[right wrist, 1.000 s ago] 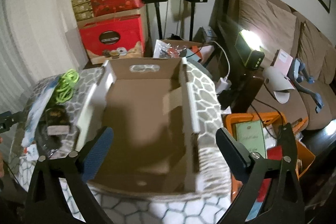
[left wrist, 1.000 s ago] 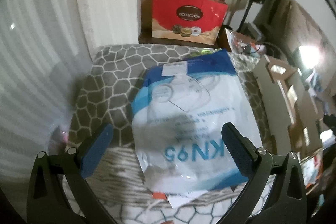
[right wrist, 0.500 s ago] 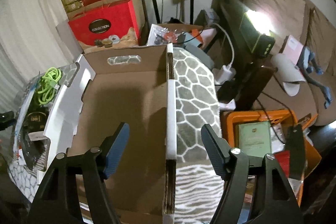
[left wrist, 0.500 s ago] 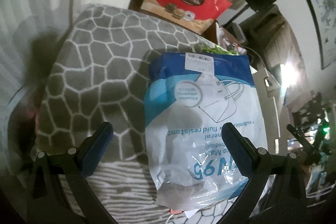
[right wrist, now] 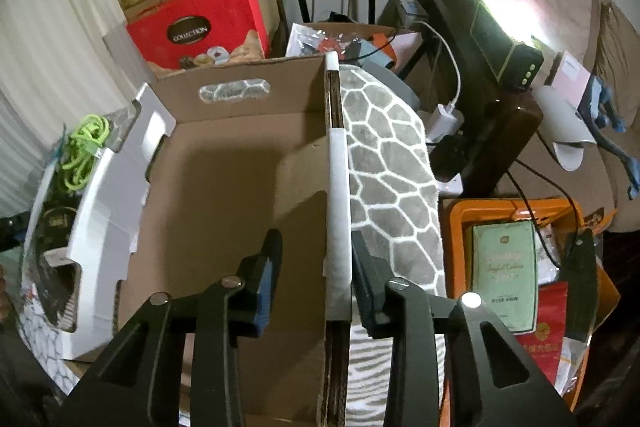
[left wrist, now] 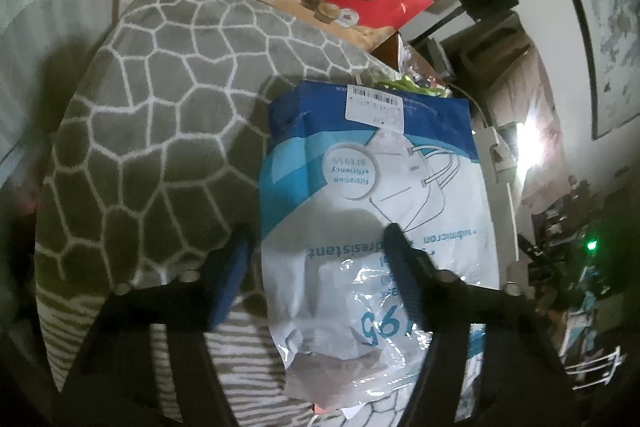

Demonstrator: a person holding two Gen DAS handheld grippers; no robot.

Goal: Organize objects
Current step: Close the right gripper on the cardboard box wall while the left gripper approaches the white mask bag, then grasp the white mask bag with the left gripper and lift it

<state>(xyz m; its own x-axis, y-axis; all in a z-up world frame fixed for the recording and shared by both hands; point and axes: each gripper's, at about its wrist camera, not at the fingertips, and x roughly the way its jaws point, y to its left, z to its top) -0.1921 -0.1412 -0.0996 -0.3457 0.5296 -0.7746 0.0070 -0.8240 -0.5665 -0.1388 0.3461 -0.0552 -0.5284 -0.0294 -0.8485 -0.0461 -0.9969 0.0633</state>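
Note:
A blue-and-white KN95 mask bag (left wrist: 380, 187) lies flat on the grey honeycomb blanket (left wrist: 160, 107). My left gripper (left wrist: 316, 263) hangs over its left half with its jaws closing: one finger is just off the bag's left edge, the other over its printed face, and neither pad pinches it. In the right wrist view an open cardboard box (right wrist: 240, 187) stands on the same blanket. My right gripper (right wrist: 316, 279) straddles the box's right wall (right wrist: 338, 187), jaws closing. The outer finger lies against the wall and the inner one is still apart.
A green cable (right wrist: 84, 147) and a dark packet (right wrist: 52, 227) lie left of the box's white flap (right wrist: 108, 207). Red gift boxes (right wrist: 200, 27) are stacked behind. An orange crate (right wrist: 456, 219) of packets sits at the right, below a sofa and a lamp.
Both grippers sank and narrowed their jaws. The left one closed in over the mask bag's left half. The right one shifted from the box's middle to its right wall.

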